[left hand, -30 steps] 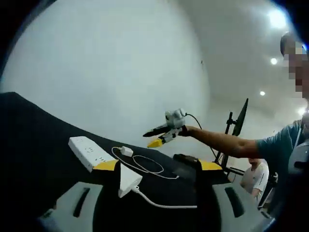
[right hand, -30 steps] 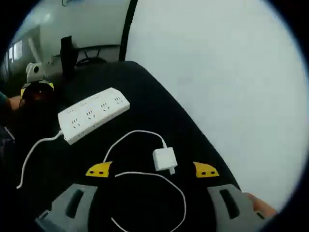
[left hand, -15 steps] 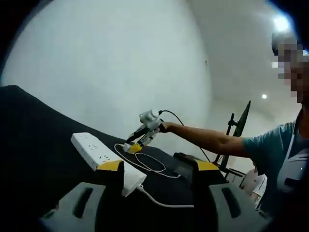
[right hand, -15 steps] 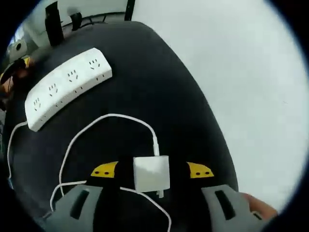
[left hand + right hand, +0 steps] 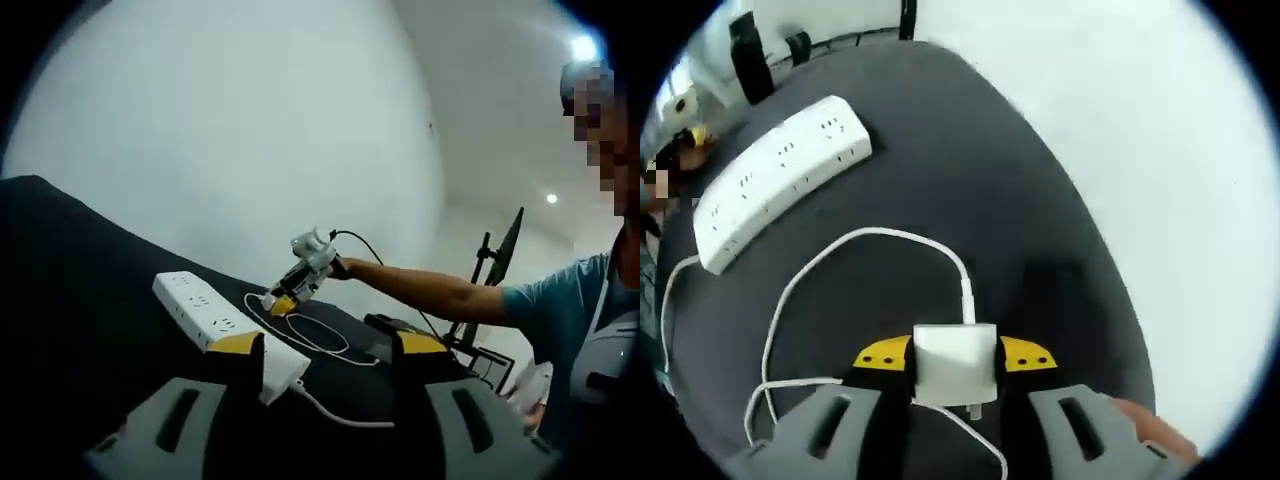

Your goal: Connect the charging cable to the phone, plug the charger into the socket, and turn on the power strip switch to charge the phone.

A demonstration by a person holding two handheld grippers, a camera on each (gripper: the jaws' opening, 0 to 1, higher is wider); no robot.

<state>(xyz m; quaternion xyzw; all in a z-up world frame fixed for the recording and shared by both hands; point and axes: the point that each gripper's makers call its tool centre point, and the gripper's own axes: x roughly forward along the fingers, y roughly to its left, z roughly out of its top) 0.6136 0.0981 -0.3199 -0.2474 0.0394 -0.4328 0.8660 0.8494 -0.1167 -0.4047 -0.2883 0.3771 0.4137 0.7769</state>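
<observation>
On a dark grey table top (image 5: 1040, 200), the right gripper (image 5: 954, 354) pinches the small white square plastic charger (image 5: 954, 362) between its yellow-tipped jaws, which press flat against the block's two opposite sides. The left gripper view shows the same gripper (image 5: 284, 300) from across the table, low over the charger at the end of a person's outstretched arm (image 5: 430, 292).

The charger looks light, rigid and smooth-sided, so it may slip if squeezed near a corner; the broad flat faces now being held are judged the surest place to take it. A short metal prong seems to poke from its near edge, though the fisheye blur leaves that uncertain.

From the block's far side a thin white charging cable (image 5: 830, 270) runs out and curls in a loose loop across the table. It is soft and limp, likely to trail and drag behind any lift, and could snag on itself.

The long white plastic power strip (image 5: 780, 178) lies well apart from the charger, towards the far left of the right gripper view, its own cord (image 5: 670, 300) trailing off the near end. In the left gripper view the strip (image 5: 222, 325) sits just ahead of the left gripper (image 5: 325, 345), whose jaws stand wide apart and hold nothing. A flat dark object that may be the phone (image 5: 392, 324) lies by its right jaw.

Dark stands (image 5: 745, 60) rise beyond the table's far edge. Between charger and strip the table is bare but for the cable loop.
</observation>
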